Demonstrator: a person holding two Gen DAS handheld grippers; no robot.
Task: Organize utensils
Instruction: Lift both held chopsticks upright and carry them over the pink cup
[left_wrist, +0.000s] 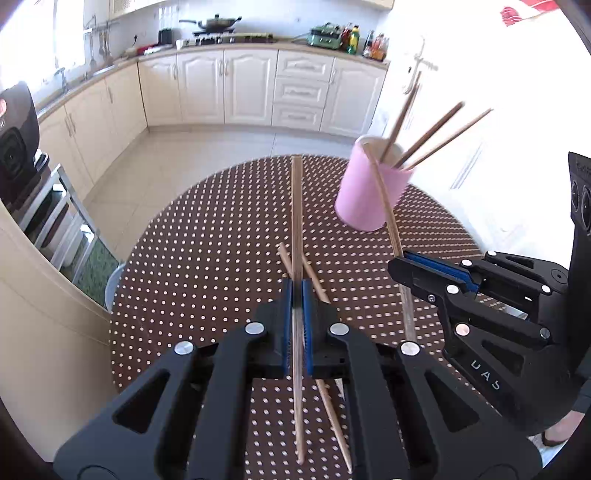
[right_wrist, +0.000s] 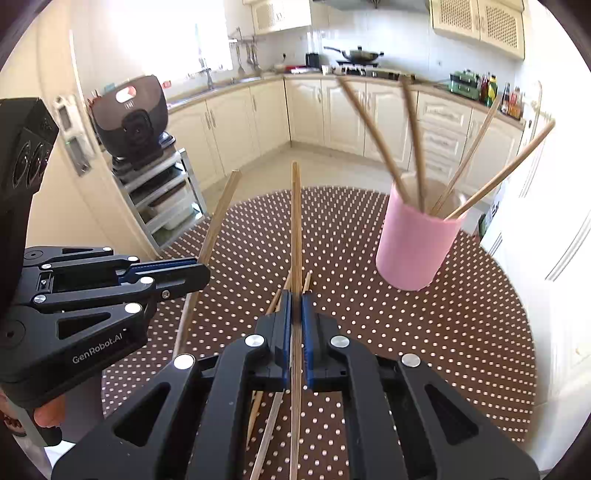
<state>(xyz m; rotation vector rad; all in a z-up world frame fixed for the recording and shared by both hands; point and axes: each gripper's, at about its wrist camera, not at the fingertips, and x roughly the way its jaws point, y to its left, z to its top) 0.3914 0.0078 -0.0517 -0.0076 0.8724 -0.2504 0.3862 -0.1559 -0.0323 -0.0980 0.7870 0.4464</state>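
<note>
A: So, nearest first: what can't you make out?

B: The left gripper (left_wrist: 297, 291) is clamped on a wooden chopstick (left_wrist: 296, 206) whose lower end runs behind the jaws. The right gripper (right_wrist: 296, 299) is likewise clamped on its own chopstick (right_wrist: 296, 221), and that one's near end is cut off by the bottom of the frame. Under each gripper lie loose chopsticks (left_wrist: 334, 424) on the table (left_wrist: 207, 236), partly hidden by the black arms, so I can't count them.

A: Any writing?

B: "GenRobot.AI" in white on the side of the left gripper in the right wrist view. In the left wrist view the right gripper's side shows letters like "UAS", only partly readable. A dark appliance (right_wrist: 129, 118) on a rack off the table's left edge carries a small label too blurred to read.

A: And the utensils themselves?

B: Thin, pale-brown sticks, both held ones raised above the brown, white-dotted tablecloth and pointing toward the far edge. Toward the far right edge stands a pink cup (right_wrist: 417, 240) with four more chopsticks (right_wrist: 415, 144) fanned out of it, motion-blurred. Its base looks tilted, though the lens may cause that.
</note>
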